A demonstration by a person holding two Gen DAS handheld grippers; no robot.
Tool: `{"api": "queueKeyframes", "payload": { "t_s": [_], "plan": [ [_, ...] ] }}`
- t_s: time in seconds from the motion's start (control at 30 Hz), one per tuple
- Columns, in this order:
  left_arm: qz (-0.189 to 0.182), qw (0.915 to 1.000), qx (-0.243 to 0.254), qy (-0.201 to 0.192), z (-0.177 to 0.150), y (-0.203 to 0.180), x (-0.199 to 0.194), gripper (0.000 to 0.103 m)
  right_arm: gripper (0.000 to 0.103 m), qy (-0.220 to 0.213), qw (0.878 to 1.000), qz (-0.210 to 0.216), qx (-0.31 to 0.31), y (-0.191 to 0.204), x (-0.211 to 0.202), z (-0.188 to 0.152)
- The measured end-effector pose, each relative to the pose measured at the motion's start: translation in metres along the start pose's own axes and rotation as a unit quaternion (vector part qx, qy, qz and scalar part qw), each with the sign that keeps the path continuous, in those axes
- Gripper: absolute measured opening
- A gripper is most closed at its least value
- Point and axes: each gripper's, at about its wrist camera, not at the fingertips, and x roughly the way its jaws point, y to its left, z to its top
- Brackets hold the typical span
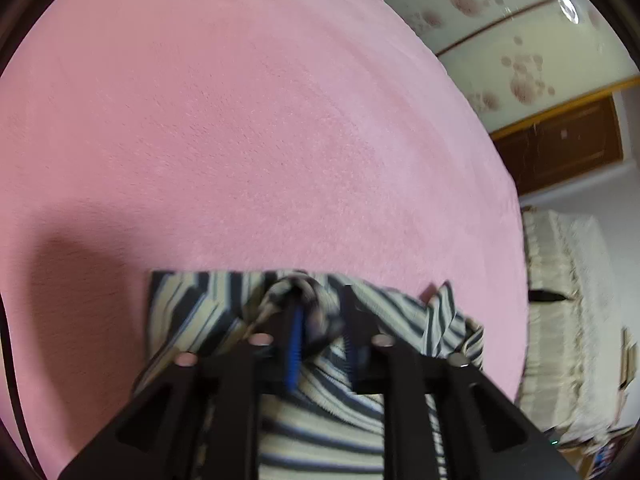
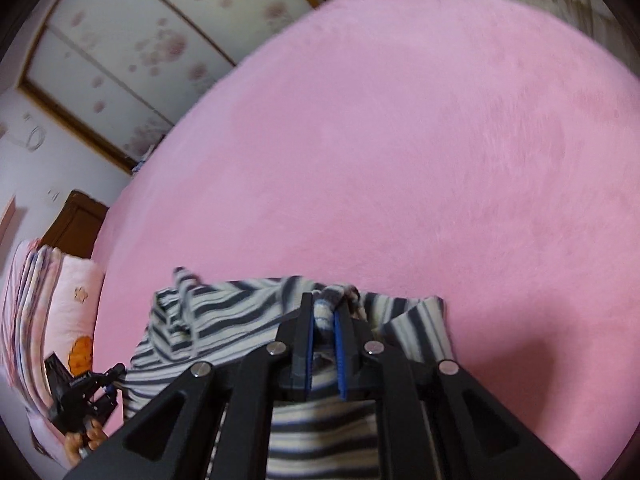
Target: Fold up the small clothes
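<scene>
Striped fabric in cream and dark blue is seen nearest both cameras, running beneath the black gripper frames. On the left wrist view, the left gripper [image 1: 320, 320] is held with a moderate gap between its fingers, and a bunched roll of the striped garment [image 1: 208, 312] sits between them; whether the cloth is actually clamped cannot be told, as the view is blurred. On the right wrist view, the right gripper [image 2: 324, 320] is closed narrowly on a pinched fold of the same striped garment [image 2: 240, 320], the blue pads [image 2: 340, 344] pressed against the cloth. The garment is spread in loose folds on the pink bed cover [image 2: 400, 140], near its close edge. At the lower left of the right view, the left gripper is seen in a hand [image 2: 86, 438]. Beyond the bed, a floral-patterned wardrobe [image 1: 500, 20] and folded bedding [image 2: 44, 312] are seen.
</scene>
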Motion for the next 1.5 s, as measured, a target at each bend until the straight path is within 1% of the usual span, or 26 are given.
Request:
{"api": "queueKeyframes", "payload": {
  "t_s": [0.03,0.17,0.27,0.33,0.37,0.43,0.47,0.5,0.53,0.57,0.63,0.73,0.77,0.8,0.83,0.9,1.03,1.13,1.2,1.3,1.33,1.37,1.4,1.43,1.47,1.5],
  "plan": [
    [-0.010,0.9999,-0.005,-0.006,0.001,0.000,0.002,0.027,0.010,0.006,1.000,0.006,0.011,-0.003,0.004,0.002],
    [-0.022,0.9990,0.001,-0.040,0.006,-0.002,0.002,0.029,0.009,0.002,0.999,0.025,0.030,-0.010,0.007,0.009],
    [-0.011,0.9962,-0.016,-0.085,0.013,0.001,-0.006,0.035,0.009,-0.001,0.997,0.049,0.059,-0.017,0.007,0.016],
    [-0.001,0.9956,-0.030,-0.089,0.018,0.005,-0.008,0.038,0.010,-0.004,0.995,0.065,0.073,-0.016,0.006,0.019],
    [0.006,0.9960,-0.030,-0.084,0.019,0.006,-0.007,0.038,0.013,-0.001,0.995,0.069,0.077,-0.015,0.007,0.019],
    [0.023,0.9965,-0.015,-0.079,0.019,0.005,-0.006,0.038,0.030,0.007,0.991,0.092,0.095,-0.017,0.008,0.021],
    [0.031,0.9964,-0.004,-0.078,0.018,0.003,-0.005,0.038,0.049,0.005,0.989,0.102,0.109,-0.021,0.006,0.022],
    [0.035,0.9963,0.004,-0.079,0.016,0.003,-0.005,0.038,0.063,0.001,0.987,0.104,0.121,-0.024,0.004,0.023],
    [0.038,0.9962,0.011,-0.078,0.015,0.002,-0.005,0.038,0.066,-0.002,0.986,0.100,0.132,-0.028,0.001,0.024],
    [0.039,0.9962,0.018,-0.076,0.015,0.001,-0.006,0.038,0.066,-0.004,0.987,0.087,0.136,-0.031,-0.002,0.026],
    [0.042,0.9959,0.037,-0.072,0.013,0.000,-0.009,0.038,0.066,-0.007,0.991,0.057,0.121,-0.035,-0.010,0.029],
    [0.058,0.9905,0.105,-0.067,0.004,-0.013,-0.012,0.038,0.066,-0.030,0.999,-0.007,0.036,-0.023,-0.026,0.027],
    [0.061,0.9874,0.132,-0.062,0.001,-0.019,-0.012,0.038,0.066,-0.034,0.999,-0.018,0.015,-0.018,-0.028,0.026],
    [0.063,0.9832,0.163,-0.054,-0.003,-0.025,-0.011,0.038,0.066,-0.030,0.999,-0.030,-0.024,-0.011,-0.030,0.023],
    [0.067,0.9801,0.181,-0.047,-0.004,-0.028,-0.010,0.039,0.066,-0.022,0.998,-0.033,-0.046,-0.007,-0.029,0.020],
    [0.061,0.9785,0.195,-0.028,-0.003,-0.030,-0.007,0.041,0.066,-0.010,0.998,-0.020,-0.065,-0.003,-0.026,0.016],
    [0.042,0.9811,0.189,-0.002,0.001,-0.017,-0.007,0.041,0.062,0.005,0.996,0.008,-0.090,0.008,-0.017,0.010],
    [0.036,0.9812,0.189,0.004,0.005,-0.014,0.000,0.041,0.059,0.024,0.993,-0.002,-0.118,0.017,-0.002,0.006],
    [0.025,0.9826,0.184,0.013,0.007,-0.011,0.005,0.041,0.052,0.039,0.992,-0.001,-0.122,0.018,0.009,0.005],
    [-0.002,0.9852,0.169,0.028,0.008,-0.001,0.012,0.042,0.043,0.043,0.992,0.002,-0.120,0.013,0.021,0.004],
    [-0.006,0.9853,0.168,0.030,0.005,-0.003,0.016,0.042,0.038,0.039,0.992,0.002,-0.122,0.014,0.023,0.004],
    [-0.003,0.9847,0.172,0.030,0.003,-0.006,0.019,0.042,0.026,0.034,0.992,0.000,-0.125,0.012,0.026,0.003],
    [0.004,0.9824,0.185,0.023,0.000,-0.012,0.021,0.035,0.011,0.026,0.991,-0.002,-0.135,0.015,0.026,0.002],
    [0.020,0.9790,0.203,0.008,-0.004,-0.018,0.020,0.013,0.008,0.018,0.989,-0.007,-0.147,0.019,0.025,0.000],
    [0.047,0.9719,0.230,-0.009,-0.009,-0.026,0.020,0.008,0.008,0.009,0.987,-0.016,-0.158,0.023,0.023,-0.002],
    [0.063,0.9650,0.254,-0.020,-0.015,-0.034,0.020,0.007,0.007,-0.001,0.985,-0.025,-0.171,0.029,0.021,-0.005]
  ]
}}
